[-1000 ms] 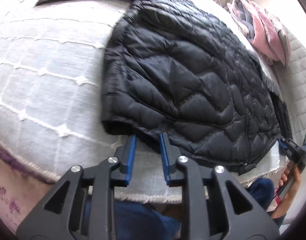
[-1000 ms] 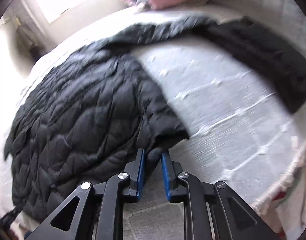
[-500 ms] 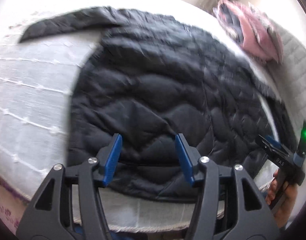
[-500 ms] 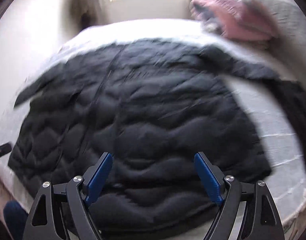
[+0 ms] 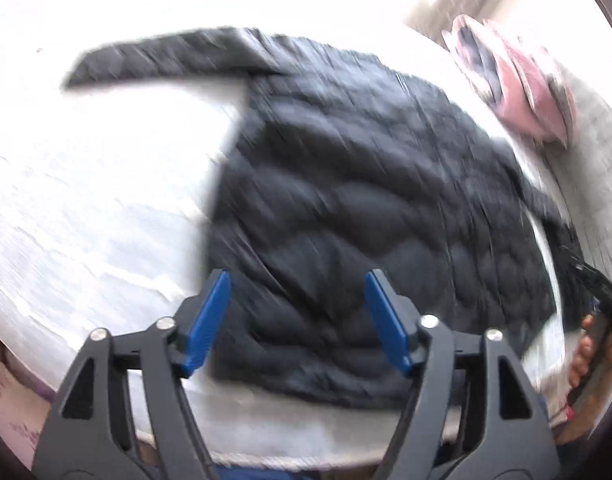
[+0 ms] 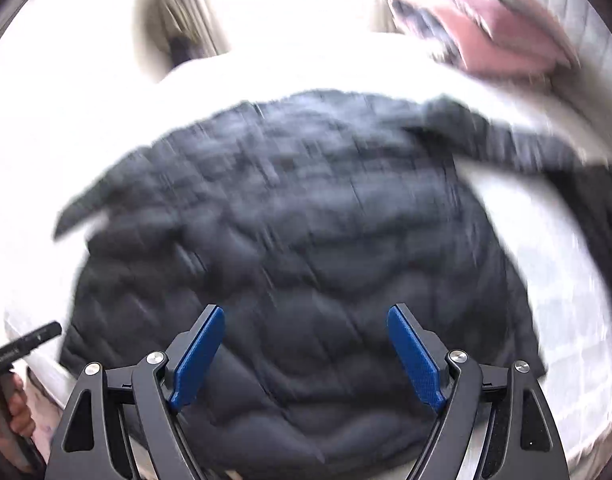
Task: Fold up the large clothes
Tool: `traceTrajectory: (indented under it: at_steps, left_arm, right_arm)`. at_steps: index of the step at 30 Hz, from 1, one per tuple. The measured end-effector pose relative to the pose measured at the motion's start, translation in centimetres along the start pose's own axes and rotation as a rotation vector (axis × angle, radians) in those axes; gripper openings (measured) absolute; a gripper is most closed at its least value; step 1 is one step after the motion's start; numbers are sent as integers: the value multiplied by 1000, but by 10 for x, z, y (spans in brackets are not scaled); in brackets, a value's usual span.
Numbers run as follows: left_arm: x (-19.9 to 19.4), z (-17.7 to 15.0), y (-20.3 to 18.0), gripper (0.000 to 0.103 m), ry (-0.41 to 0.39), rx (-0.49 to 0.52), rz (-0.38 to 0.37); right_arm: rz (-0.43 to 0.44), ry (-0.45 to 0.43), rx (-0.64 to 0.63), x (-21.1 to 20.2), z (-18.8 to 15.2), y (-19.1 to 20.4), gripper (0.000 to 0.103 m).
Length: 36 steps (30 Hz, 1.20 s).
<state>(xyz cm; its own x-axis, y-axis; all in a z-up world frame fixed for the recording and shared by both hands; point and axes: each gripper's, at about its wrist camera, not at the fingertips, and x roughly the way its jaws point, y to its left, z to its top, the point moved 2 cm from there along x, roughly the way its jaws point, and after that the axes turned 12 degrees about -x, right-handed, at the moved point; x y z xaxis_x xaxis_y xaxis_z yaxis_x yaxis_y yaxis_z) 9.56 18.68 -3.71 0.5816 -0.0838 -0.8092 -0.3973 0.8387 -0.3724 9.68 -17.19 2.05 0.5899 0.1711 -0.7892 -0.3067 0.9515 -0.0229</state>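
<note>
a: where's the jacket (image 5: 357, 216) right now?

b: spread out on the bed (image 5: 98, 184), quilted side up, hem along the near edge. one sleeve (image 5: 166, 56) reaches out over the white bedspread in the left wrist view, the other sleeve (image 6: 517, 144) trails off toward the right in the right wrist view. both views are smeared, so fine detail is lost.

a: and the grippers?

b: the left gripper (image 5: 298, 312) has its jaws opening, nothing between the blue pads, only the jacket's lower body seen beyond them. the right gripper (image 6: 306, 352) stands wide apart and empty too, hanging above the hem area. neither has cloth.

a: so which step is this?

b: i'd judge the laying-out is done and no fold has begun: body flat, sleeves out to the sides.

a: next move?

b: likely a sleeve or a side goes in first. each gripper would need to come down on an edge, a cuff or a side seam, and pinch through the puffy layers so the slippery shell doesn't slide out. then carry it across the body and lay it flat.

a: anything in the way?

b: a pink bundle (image 5: 517, 92) sits at the far end near the headboard, well apart from the jacket.
</note>
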Motion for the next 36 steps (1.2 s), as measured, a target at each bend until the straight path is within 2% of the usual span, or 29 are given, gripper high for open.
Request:
traceTrajectory:
  at_steps: [3, 5, 8, 10, 13, 15, 17, 19, 21, 23, 27, 28, 29, 30, 31, 32, 33, 36]
  left_arm:
    - [-1, 42, 32, 79, -67, -105, 30]
    - [5, 69, 57, 80, -72, -192, 8]
    - [27, 121, 101, 80, -90, -359, 50]
    - [45, 147, 122, 80, -107, -415, 89]
    - [85, 188, 158, 80, -69, -462, 157]
    - [103, 210, 185, 80, -60, -514, 221]
    - [119, 227, 207, 80, -85, -553, 283]
    - [132, 236, 218, 81, -72, -581, 310]
    - [139, 245, 219, 91, -99, -589, 349]
    - [146, 252, 214, 94, -100, -593, 389]
    - [158, 263, 204, 94, -145, -608, 519]
    - [160, 264, 202, 91, -156, -614, 549]
    - [159, 264, 197, 77, -172, -614, 570]
    - [157, 267, 192, 54, -197, -605, 594]
    - [160, 271, 187, 41, -204, -593, 589]
    - [161, 272, 181, 13, -199, -572, 563]
    - [165, 274, 177, 7, -190, -559, 556]
    - [166, 278, 172, 4, -186, -516, 594]
  right_arm:
    - [9, -73, -25, 2, 38, 8, 86]
    - [24, -74, -41, 18, 60, 16, 86]
    - [55, -58, -54, 50, 79, 26, 86]
    - [64, -48, -52, 70, 82, 26, 86]
    - [79, -38, -55, 95, 72, 27, 86]
    - [43, -15, -82, 101, 62, 28, 86]
    - [-22, -47, -113, 95, 56, 25, 86]
    - [-55, -61, -110, 92, 54, 19, 86]
    - [-53, -52, -104, 96, 54, 17, 86]
    - [-55, -31, -103, 101, 54, 17, 86]
    - [-59, -1, -144, 109, 52, 24, 86]
    - [-61, -4, -151, 109, 52, 25, 86]
    - [-60, -9, -153, 108, 52, 26, 86]
    - [-57, -11, -153, 108, 52, 25, 86]
    - [-55, -11, -149, 107, 51, 24, 86]
    - [-55, -11, -145, 107, 51, 24, 86]
    - [-56, -8, -138, 108, 50, 22, 86]
    - [-55, -1, -124, 108, 49, 17, 86]
